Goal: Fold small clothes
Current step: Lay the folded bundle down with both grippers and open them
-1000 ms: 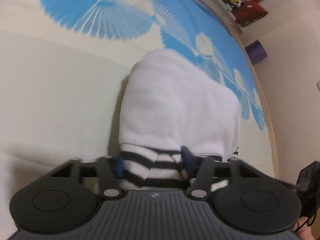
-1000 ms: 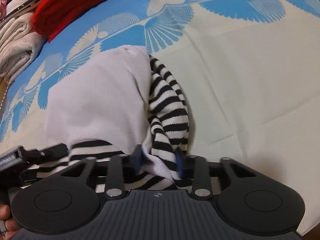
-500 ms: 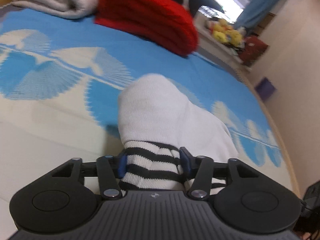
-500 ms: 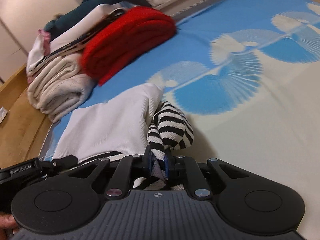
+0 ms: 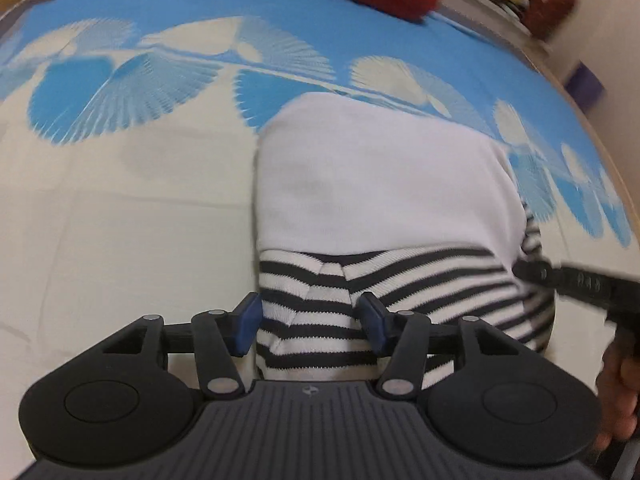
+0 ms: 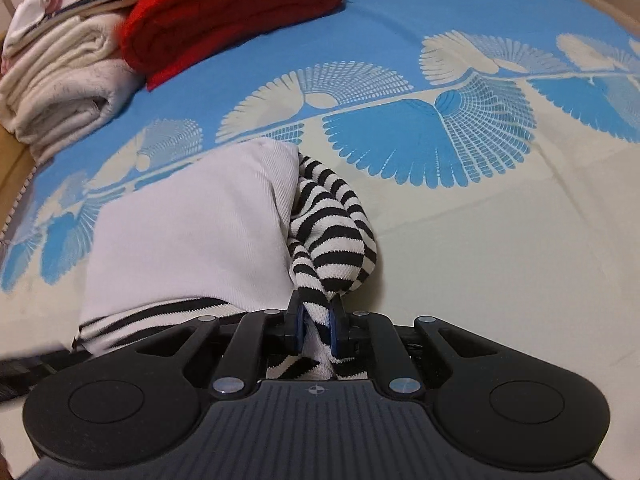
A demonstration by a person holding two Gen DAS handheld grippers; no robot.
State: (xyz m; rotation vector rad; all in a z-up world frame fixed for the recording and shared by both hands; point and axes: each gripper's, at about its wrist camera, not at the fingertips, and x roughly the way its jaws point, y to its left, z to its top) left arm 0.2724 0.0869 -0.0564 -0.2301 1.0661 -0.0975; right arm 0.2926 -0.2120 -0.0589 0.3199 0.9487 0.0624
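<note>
The small white knit garment with black-and-white striped trim (image 5: 380,184) lies on the blue-and-cream patterned bedspread (image 5: 120,220), and its folded edge should be laid down level and smoothed flat. The right tongs (image 6: 315,330) are clamped on a bunched striped corner, pitched steeply downward. The left tongs (image 5: 310,326) are held apart astride the striped hem, no firm pinch being evident, and are likewise angled down.

Both wrist views look steeply down from close above the bedspread (image 5: 120,208), sharing the striped garment (image 5: 380,184) (image 6: 192,240) between them
</note>
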